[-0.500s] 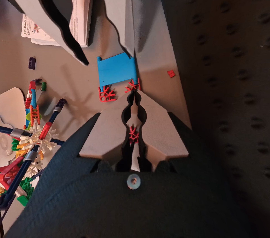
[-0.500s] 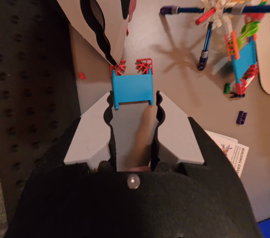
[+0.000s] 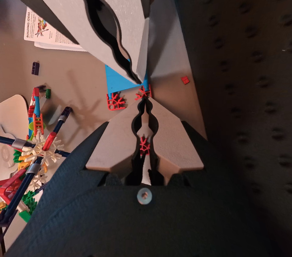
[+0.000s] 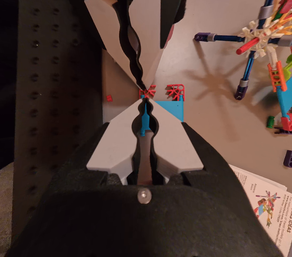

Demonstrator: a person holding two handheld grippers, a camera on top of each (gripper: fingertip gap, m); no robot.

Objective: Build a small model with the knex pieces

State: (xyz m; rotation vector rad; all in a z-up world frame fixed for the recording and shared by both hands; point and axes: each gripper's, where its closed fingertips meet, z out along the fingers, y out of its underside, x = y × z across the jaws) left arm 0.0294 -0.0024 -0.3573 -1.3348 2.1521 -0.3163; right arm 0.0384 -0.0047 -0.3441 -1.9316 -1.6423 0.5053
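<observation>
A blue panel (image 4: pixel 170 110) lies flat on the grey table with a red connector at each of two corners. My left gripper (image 3: pixel 144 99) is shut on the red connector (image 3: pixel 143 93) at one corner. More red shows deeper between its fingers. My right gripper (image 4: pixel 146 102) is shut on the panel's edge rod right beside that same connector (image 4: pixel 147 93). The two grippers meet tip to tip; the right one shows from above in the left wrist view (image 3: pixel 139 82), the left one in the right wrist view (image 4: pixel 143 89). The other red connector (image 4: pixel 176 92) is free.
A colourful rod-and-connector model (image 3: pixel 36 146) (image 4: pixel 260 40) stands to one side. A printed booklet (image 3: pixel 47 33) (image 4: pixel 268 202), a purple piece (image 3: pixel 35 68), a green piece (image 3: pixel 47 93) and a small red piece (image 3: pixel 185 79) lie around. A dark perforated mat (image 3: pixel 237 75) borders the table. Less than 4 cm separates the two grippers' tips.
My right gripper, open behind the blue panel before, has moved forward and closed on the panel's edge next to the red connector. My left gripper has stayed shut on that connector.
</observation>
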